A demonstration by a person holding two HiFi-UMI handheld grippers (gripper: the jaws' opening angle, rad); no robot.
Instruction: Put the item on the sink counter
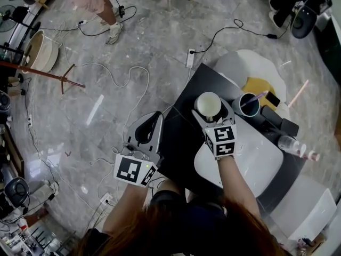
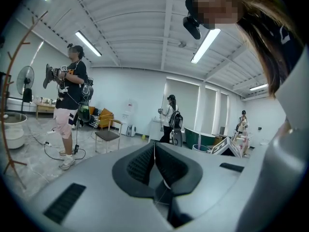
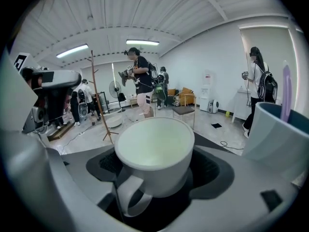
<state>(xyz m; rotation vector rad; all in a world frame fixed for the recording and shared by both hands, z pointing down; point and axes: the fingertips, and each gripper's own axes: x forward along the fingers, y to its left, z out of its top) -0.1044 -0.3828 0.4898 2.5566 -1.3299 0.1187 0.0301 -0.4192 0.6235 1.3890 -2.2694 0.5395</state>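
A white mug (image 1: 208,105) sits upright between the jaws of my right gripper (image 1: 212,112), which is shut on it over the dark sink counter (image 1: 184,137). In the right gripper view the white mug (image 3: 154,151) fills the middle, handle toward the camera, and it looks empty. My left gripper (image 1: 150,129) hangs off the counter's left edge above the floor. The left gripper (image 2: 154,164) has its jaws closed together with nothing between them.
A white basin (image 1: 250,161) is set in the counter. A grey-blue cup (image 1: 248,104) with a purple toothbrush stands just right of the mug. A clear bottle (image 1: 295,146) lies at the counter's right. Cables (image 1: 114,81) and a power strip (image 1: 190,58) cross the floor. A person (image 2: 67,105) stands nearby.
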